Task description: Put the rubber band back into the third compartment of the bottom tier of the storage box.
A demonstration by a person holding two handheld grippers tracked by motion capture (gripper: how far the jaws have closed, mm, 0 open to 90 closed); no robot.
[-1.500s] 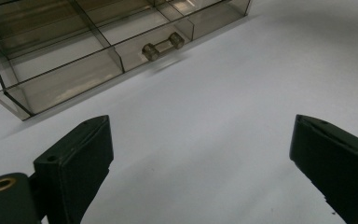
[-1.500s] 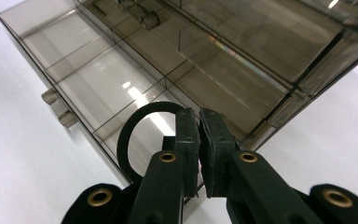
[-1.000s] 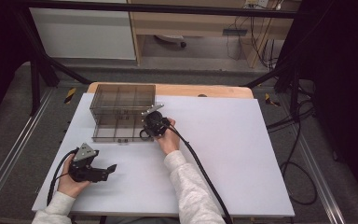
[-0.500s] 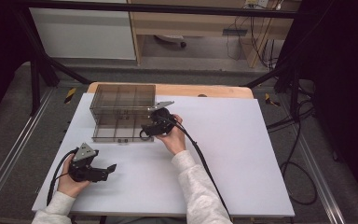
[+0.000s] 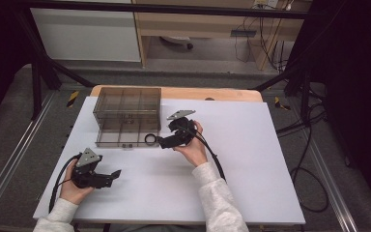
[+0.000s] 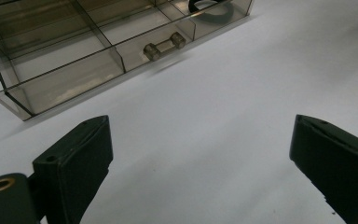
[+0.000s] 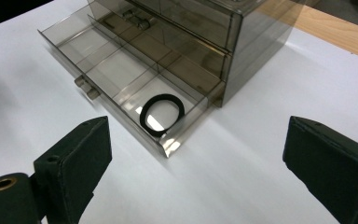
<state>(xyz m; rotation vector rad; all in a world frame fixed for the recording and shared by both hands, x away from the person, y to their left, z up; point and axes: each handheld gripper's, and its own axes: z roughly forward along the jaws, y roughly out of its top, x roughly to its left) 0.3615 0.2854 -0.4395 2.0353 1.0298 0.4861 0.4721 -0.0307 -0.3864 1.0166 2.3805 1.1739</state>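
A smoky clear drawer box (image 5: 128,102) stands at the table's far left, its bottom drawer (image 5: 121,138) pulled out. A black ring (image 5: 150,139) lies flat in that drawer's right-end compartment. My right gripper (image 5: 162,142) hovers just right of the ring. Its jaws have just been opening and now stand wide with nothing between them. In the right gripper view the ring (image 7: 162,114) lies beyond the open right gripper (image 7: 196,168). My left gripper (image 5: 114,175) rests near the front left, open and empty. In the left gripper view the drawer's handle (image 6: 164,45) lies ahead of the left gripper (image 6: 200,168).
A white sheet (image 5: 251,159) covers the table, with a wooden strip (image 5: 222,94) showing along the far edge. The right gripper's cable (image 5: 212,154) trails back along the forearm. Metal frame bars and floor cables surround the table.
My right gripper has drawn back to the right and a little up from the drawer's end compartment, and its jaws have opened. The ring now lies free in the drawer. The left hand kept still.
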